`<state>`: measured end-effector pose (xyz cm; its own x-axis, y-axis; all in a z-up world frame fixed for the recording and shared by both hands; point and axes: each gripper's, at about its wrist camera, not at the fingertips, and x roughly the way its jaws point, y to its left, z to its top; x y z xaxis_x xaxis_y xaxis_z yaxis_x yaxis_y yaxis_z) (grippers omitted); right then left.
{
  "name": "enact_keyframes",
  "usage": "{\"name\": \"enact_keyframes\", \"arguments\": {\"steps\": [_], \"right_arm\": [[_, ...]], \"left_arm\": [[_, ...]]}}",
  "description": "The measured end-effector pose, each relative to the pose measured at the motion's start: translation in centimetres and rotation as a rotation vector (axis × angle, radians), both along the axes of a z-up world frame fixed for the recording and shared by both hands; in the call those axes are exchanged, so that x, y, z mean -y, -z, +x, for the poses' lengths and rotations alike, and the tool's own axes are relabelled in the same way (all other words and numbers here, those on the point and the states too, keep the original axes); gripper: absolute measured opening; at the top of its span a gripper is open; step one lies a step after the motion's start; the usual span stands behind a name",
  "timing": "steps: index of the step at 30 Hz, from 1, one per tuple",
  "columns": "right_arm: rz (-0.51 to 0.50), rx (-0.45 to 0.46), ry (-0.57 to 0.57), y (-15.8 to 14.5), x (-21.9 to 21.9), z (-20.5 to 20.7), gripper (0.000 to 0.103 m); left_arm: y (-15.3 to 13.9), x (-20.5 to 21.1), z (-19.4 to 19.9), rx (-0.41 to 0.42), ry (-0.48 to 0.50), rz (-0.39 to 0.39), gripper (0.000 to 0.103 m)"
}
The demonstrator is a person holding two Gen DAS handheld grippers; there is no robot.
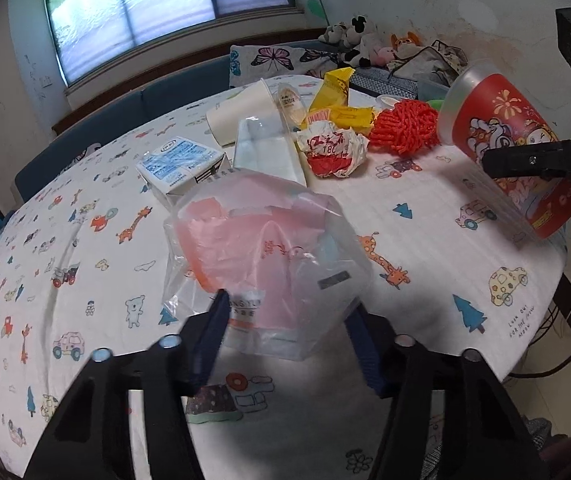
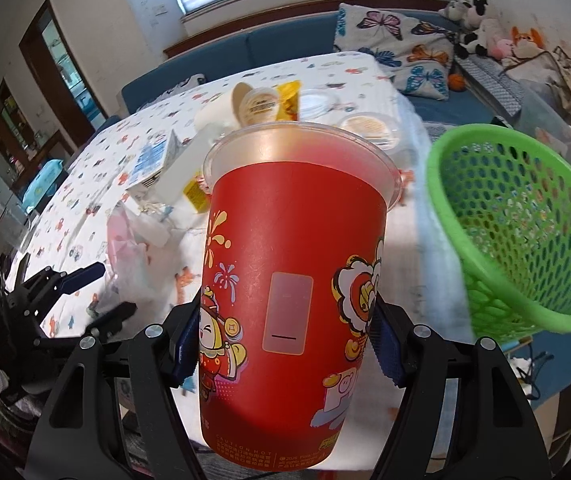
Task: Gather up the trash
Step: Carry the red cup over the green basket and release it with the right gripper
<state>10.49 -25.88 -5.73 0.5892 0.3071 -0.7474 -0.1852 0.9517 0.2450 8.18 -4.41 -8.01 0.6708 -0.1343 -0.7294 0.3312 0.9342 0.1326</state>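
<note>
Right wrist view: right gripper [image 2: 285,340] clamps the red printed paper cup [image 2: 293,280]; next it must reach the green mesh basket [image 2: 525,264] beside it, while the left gripper [image 1: 285,340] pinches the clear plastic bag [image 1: 261,256].

The left wrist camera looks forward and down along its claw, very near a clear plastic bag [image 1: 265,268]. The right wrist camera looks likewise, close behind a red cup [image 2: 293,280]. Both views share the cup and the patterned table [image 1: 85,240].

Cup [image 2: 289,280] base (bottom edge) cut off
</note>
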Motion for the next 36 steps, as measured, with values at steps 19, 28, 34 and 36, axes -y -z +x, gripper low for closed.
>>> {"name": "enact_keyframes", "arguments": {"steps": [19,28,34,36], "right_arm": [[-0.046,0.052,0.156,-2.0,8.3,0.8,0.07],[-0.093,0.045,0.258,-1.6,14.2,2.0,0.07],[-0.075,0.048,0.297,-1.7,17.1,1.8,0.07],[-0.079,0.051,0.302,-2.0,17.6,1.7,0.07]], "left_arm": [[-6.0,0.7,0.0,0.021,0.069,-0.128,0.01],[-9.4,5.3,2.5,0.011,0.166,-0.202,0.009],[-10.7,10.2,5.3,0.002,0.252,-0.218,0.008],[-10.9,12.2,6.4,0.0,0.281,-0.219,0.008]]}}
